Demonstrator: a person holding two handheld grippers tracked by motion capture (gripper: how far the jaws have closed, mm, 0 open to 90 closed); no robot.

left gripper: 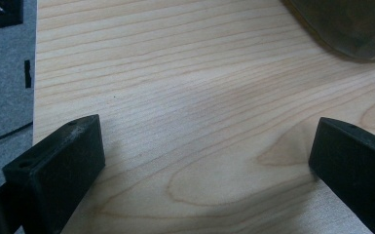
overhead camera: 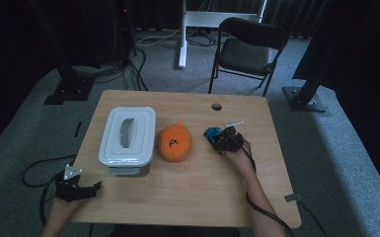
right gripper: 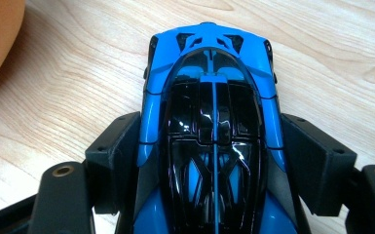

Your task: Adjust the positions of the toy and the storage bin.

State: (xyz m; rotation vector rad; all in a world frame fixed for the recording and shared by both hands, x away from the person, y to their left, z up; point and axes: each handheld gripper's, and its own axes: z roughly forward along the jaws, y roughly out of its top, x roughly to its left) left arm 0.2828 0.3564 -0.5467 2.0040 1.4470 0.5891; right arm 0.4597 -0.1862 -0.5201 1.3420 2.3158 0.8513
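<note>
Car (right gripper: 213,141) sits between right gripper (overhead camera: 225,139) jaws at frame centre, long axis along them, gripped; left gripper (overhead camera: 77,188) released, far off.

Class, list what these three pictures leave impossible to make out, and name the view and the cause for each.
- Blue toy car: its near end is cut off by the bottom edge of the right gripper view; in the high view the right gripper covers most of it.
- White lidded box: its contents, hidden by the lid in the high view.
- Orange plush: its dark mark is too small to read.
</note>
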